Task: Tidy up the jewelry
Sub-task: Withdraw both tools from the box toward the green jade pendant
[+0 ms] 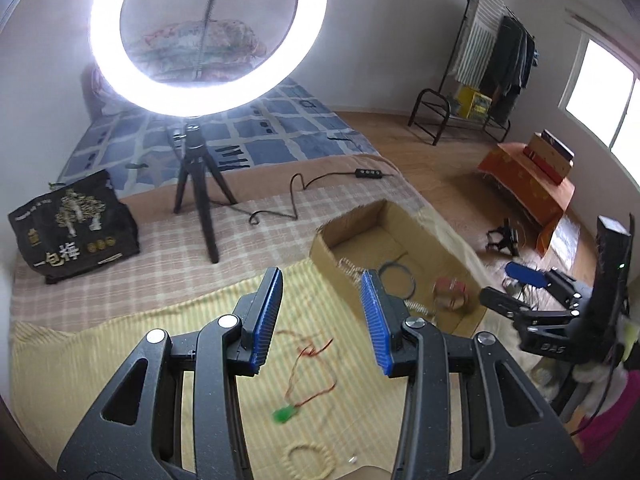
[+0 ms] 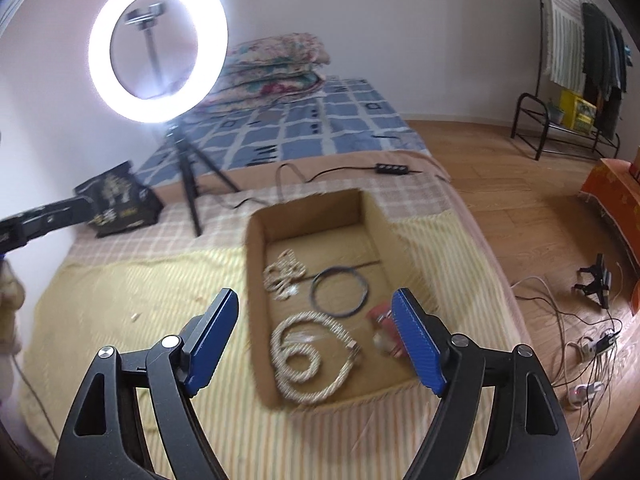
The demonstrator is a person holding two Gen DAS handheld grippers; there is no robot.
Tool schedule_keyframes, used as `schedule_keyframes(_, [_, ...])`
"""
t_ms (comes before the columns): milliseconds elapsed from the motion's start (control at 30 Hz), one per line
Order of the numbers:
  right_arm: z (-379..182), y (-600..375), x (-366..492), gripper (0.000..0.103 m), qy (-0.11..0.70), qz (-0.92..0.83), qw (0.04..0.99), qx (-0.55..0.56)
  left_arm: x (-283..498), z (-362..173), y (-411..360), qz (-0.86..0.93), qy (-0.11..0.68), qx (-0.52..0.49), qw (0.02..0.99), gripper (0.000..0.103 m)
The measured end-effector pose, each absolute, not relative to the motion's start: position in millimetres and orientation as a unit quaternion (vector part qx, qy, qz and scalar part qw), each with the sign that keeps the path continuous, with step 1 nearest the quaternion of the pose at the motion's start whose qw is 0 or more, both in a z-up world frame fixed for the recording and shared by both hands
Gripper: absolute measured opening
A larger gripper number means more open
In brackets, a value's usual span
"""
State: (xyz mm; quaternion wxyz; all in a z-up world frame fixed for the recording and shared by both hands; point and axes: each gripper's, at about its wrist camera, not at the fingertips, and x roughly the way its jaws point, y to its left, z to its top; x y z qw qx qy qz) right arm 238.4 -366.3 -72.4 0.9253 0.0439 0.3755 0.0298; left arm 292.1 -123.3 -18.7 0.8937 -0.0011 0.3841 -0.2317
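Observation:
A shallow cardboard box [image 2: 256, 240] sits on the yellow striped cloth [image 2: 120, 300]; it also shows in the left wrist view [image 1: 324, 252]. It holds a coiled pearl rope necklace [image 2: 308, 356], a smaller pearl strand [image 2: 284, 274], a dark hoop bangle [image 2: 340, 292] and a red-and-silver piece [image 2: 382, 320]. My right gripper [image 2: 316, 340] is open and empty above the box. My left gripper [image 1: 320, 316] is open and empty above the cloth, over a red cord necklace [image 1: 316, 364] with a green pendant [image 1: 283, 416]. A cream bead bracelet [image 1: 308, 460] lies near the bottom edge.
A lit ring light on a black tripod [image 1: 200, 184] stands behind the cloth, its cable and switch [image 1: 368, 173] trailing right. A black printed bag [image 1: 72, 224] sits at the left. Loose cables and a plug strip [image 2: 592, 360] lie on the wooden floor at the right.

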Motion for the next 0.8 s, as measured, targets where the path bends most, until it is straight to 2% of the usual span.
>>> schedule_keyframes(467, [-93.5, -302.8, 170.0, 0.079, 0.407, 0.089, 0.909, -0.007, 267.0, -85.5, -75.6, -0.239, 0.456, -0.012, 0.857, 0.040])
schedule_keyframes(800, [-139.6, -261.4, 140.7, 0.079, 0.451, 0.125, 0.883, -0.029, 263.8, -146.7, -78.7, -0.263, 0.525, 0.003, 0.809, 0.040])
